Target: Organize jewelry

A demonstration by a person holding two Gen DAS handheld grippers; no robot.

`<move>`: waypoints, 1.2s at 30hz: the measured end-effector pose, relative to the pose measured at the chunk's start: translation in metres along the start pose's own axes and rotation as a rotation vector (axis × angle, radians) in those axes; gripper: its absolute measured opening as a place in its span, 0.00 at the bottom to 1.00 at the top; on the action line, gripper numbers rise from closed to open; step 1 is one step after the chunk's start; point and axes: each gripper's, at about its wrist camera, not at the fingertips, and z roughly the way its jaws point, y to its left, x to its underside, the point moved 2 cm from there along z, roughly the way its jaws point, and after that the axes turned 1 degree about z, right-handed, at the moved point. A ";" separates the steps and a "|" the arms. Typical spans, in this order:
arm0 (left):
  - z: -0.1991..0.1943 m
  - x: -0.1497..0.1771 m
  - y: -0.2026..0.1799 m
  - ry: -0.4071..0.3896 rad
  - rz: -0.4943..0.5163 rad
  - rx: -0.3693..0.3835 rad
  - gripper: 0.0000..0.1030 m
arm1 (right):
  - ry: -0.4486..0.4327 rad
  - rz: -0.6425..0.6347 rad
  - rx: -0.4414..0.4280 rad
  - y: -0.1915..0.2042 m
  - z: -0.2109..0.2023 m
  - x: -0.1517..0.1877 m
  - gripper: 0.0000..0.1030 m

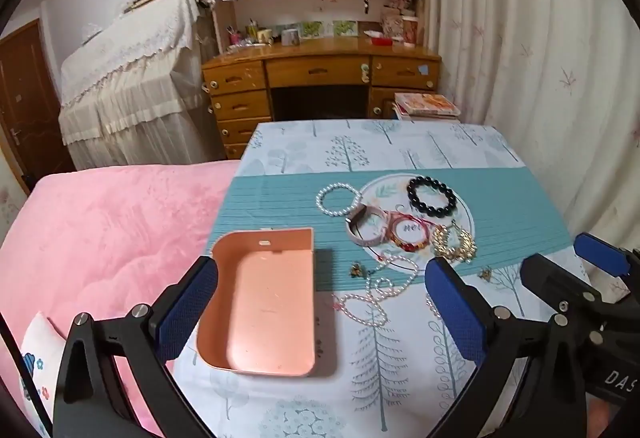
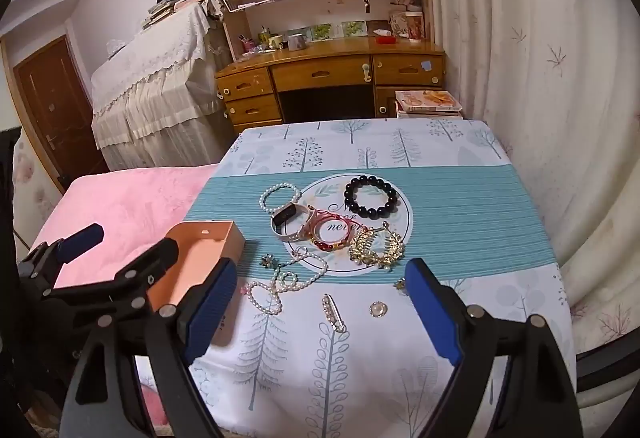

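Note:
An empty pink box [image 1: 260,302] lies open on the tree-print tablecloth [image 1: 360,378], between the fingers of my open left gripper [image 1: 322,298], untouched. Beyond it lie a black bead bracelet [image 1: 432,196], a small pearl bracelet [image 1: 338,198], a pale watch band [image 1: 366,228], a red bracelet [image 1: 406,236], gold earrings [image 1: 456,242] and a long pearl necklace [image 1: 378,286]. My right gripper [image 2: 322,304] hangs open above the cloth. Between its fingers lie a silver hair clip [image 2: 334,312] and a round brooch [image 2: 379,309]. The pink box [image 2: 200,254] sits to its left.
A pink blanket [image 1: 100,230] covers the bed left of the table. Behind stand a wooden desk [image 1: 320,70] with bookshelves, a lace-covered piece of furniture [image 1: 128,78] and a curtain [image 1: 540,38] on the right. Books [image 1: 426,104] are stacked past the table's far edge.

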 end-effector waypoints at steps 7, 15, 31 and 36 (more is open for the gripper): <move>0.010 0.002 -0.002 0.057 0.001 0.033 0.99 | 0.013 0.000 0.010 -0.001 0.001 -0.001 0.84; 0.003 0.003 -0.002 0.042 -0.019 0.062 0.99 | 0.006 -0.002 0.012 -0.002 -0.001 0.000 0.84; 0.019 0.005 -0.012 0.091 -0.006 0.084 0.99 | 0.024 0.030 0.002 -0.012 0.008 0.007 0.84; 0.022 0.006 -0.014 0.088 0.002 0.075 0.99 | 0.026 0.030 0.004 -0.013 0.008 0.006 0.84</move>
